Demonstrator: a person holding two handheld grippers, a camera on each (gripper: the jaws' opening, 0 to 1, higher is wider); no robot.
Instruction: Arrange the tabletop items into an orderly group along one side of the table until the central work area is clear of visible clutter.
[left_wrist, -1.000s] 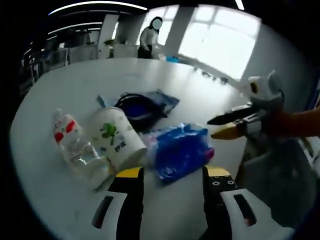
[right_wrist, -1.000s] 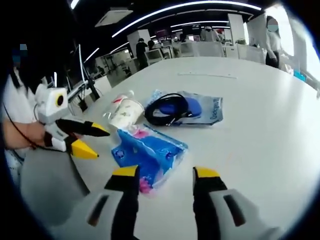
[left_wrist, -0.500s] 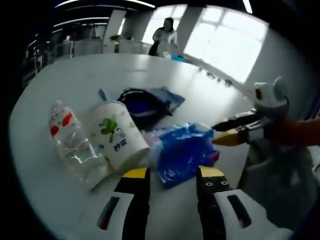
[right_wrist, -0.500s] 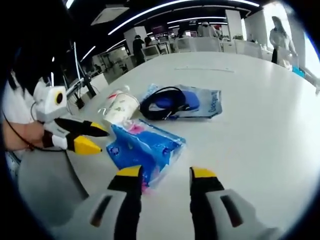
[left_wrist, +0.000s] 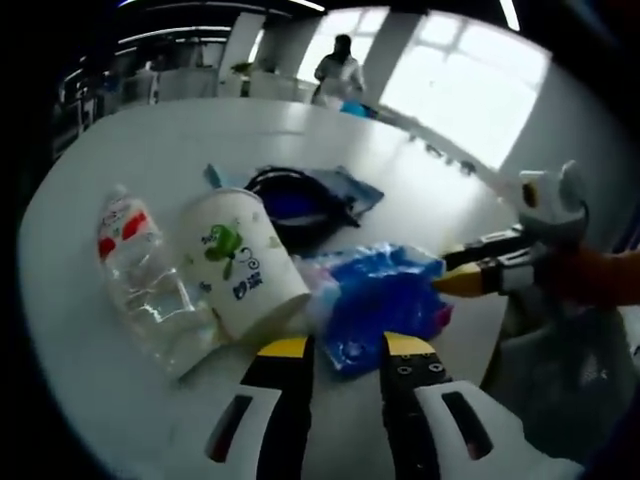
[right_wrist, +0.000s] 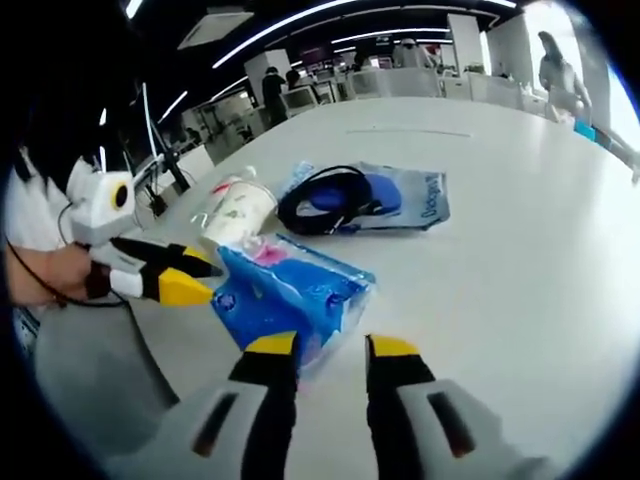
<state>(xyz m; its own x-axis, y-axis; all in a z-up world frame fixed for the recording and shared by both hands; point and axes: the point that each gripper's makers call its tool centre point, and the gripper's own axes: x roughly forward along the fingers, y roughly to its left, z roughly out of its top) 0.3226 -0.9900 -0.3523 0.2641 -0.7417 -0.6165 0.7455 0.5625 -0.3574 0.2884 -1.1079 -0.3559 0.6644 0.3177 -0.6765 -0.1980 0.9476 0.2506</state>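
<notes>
Your left gripper (left_wrist: 345, 350) hovers low over the big white round surface (left_wrist: 150, 150), its 2 yellow-tipped fingers a narrow gap apart w/ nothing between them, just short of the blue crinkly plastic tissue pack (left_wrist: 385, 300). Your right gripper (right_wrist: 330, 348) sits the same way: 2 fingers nearly together, empty, close to the pack's near edge in the right gripper view.

Count on the surface, all bunched in 1 cluster near the edge by you:
- 1 clear plastic water bottle w/ red label (left_wrist: 145, 280), lying on its side
- 1 white paper cup w/ green print (left_wrist: 245, 265), tipped over, touching the bottle and the tissue pack
- 1 tissue pack
- 1 black coiled cable (right_wrist: 325, 200) lying on 1 flat blue-and-clear plastic bag (right_wrist: 420, 200), just behind the cup

In the right gripper view your left gripper's tip comes in beside the pack's left end.

1 person (left_wrist: 338, 70) stands far off at the surface's far side.
</notes>
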